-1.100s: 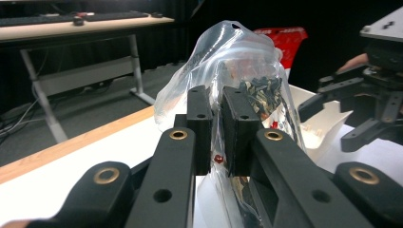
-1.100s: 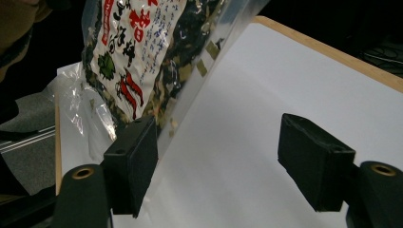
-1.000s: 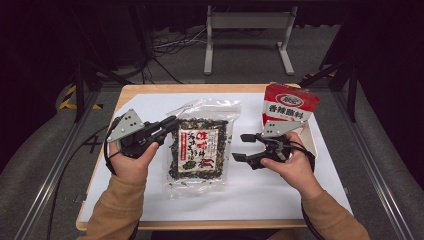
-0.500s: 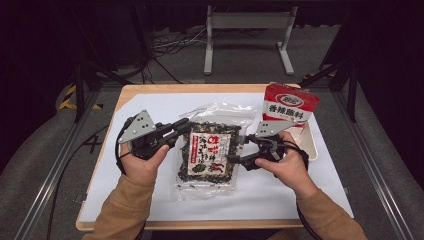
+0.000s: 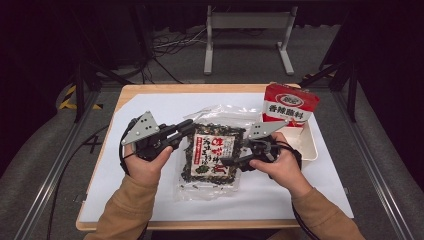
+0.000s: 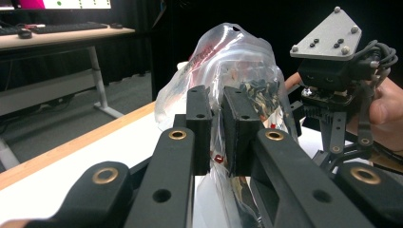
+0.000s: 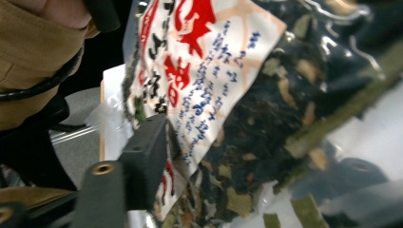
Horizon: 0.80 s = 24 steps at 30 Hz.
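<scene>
Gripping the clear seaweed bag (image 5: 212,156) at table centre: left gripper (image 5: 187,128) is clamped on the film at the bag's 9 o'clock edge, pinch confirmed in the left gripper view (image 6: 217,137). Right gripper (image 5: 235,161) at 3 o'clock has just been closing, with the bag between its jaws; contact unclear. Risk: thin slippery film may slide out or tear if pulled unevenly. Red packet (image 5: 290,104) in the white tray (image 5: 311,145) at 1 o'clock could get knocked.

your tan sleeves (image 5: 125,215), black left gripper (image 6: 216,118) with brass rivets, right gripper (image 5: 235,159) with grey screw-dotted plate, black cables
</scene>
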{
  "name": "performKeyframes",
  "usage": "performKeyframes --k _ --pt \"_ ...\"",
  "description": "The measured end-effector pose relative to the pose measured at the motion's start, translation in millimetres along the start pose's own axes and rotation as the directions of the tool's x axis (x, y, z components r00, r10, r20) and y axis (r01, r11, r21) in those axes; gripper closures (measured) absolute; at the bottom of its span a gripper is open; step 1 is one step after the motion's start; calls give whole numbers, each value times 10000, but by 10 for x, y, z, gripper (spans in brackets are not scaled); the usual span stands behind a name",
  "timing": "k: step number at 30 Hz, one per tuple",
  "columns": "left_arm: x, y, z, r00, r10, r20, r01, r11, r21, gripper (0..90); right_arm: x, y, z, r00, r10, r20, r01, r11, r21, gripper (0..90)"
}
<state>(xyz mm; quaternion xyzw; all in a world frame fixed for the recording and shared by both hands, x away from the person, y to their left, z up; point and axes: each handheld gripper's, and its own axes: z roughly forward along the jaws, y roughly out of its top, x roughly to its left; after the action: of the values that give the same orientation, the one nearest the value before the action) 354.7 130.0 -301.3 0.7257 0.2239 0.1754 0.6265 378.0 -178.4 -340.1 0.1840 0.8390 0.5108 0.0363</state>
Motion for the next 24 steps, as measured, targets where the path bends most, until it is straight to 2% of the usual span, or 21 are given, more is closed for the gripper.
performKeyframes --k 2,3,5,9,13,17,20,24 --pt "3 -2 -2 10000 -15 -19 15 10000 -2 819 -2 2 4 9999 104 -99 -103 9999 115 472" --pt "9 -2 -5 10000 -24 -21 24 10000 11 819 -2 2 4 9999 104 -99 -103 9999 115 472" --pt "13 -2 -10 10000 -44 -10 44 10000 38 818 -18 -2 -10 9995 187 -266 -177 9992 355 557" --pt "11 1 -1 10000 21 5 -22 10000 48 812 -36 -10 -39 9977 330 -591 -300 9982 511 650" --pt "24 -6 0 9999 -101 30 101 9999 125 808 -31 2 -81 9978 199 -630 -163 9983 565 686" --pt "39 -7 1 10000 -69 -43 70 9997 213 794 -21 17 -120 9959 174 -887 -124 9983 563 727" --pt "72 -12 -7 9998 -200 54 199 9997 172 773 -18 23 -149 9934 212 -1126 -154 9985 521 743" --pt "104 -12 -37 9992 -331 244 330 9994 38 735 -18 25 -183 9937 82 -1116 -17 9983 576 748"
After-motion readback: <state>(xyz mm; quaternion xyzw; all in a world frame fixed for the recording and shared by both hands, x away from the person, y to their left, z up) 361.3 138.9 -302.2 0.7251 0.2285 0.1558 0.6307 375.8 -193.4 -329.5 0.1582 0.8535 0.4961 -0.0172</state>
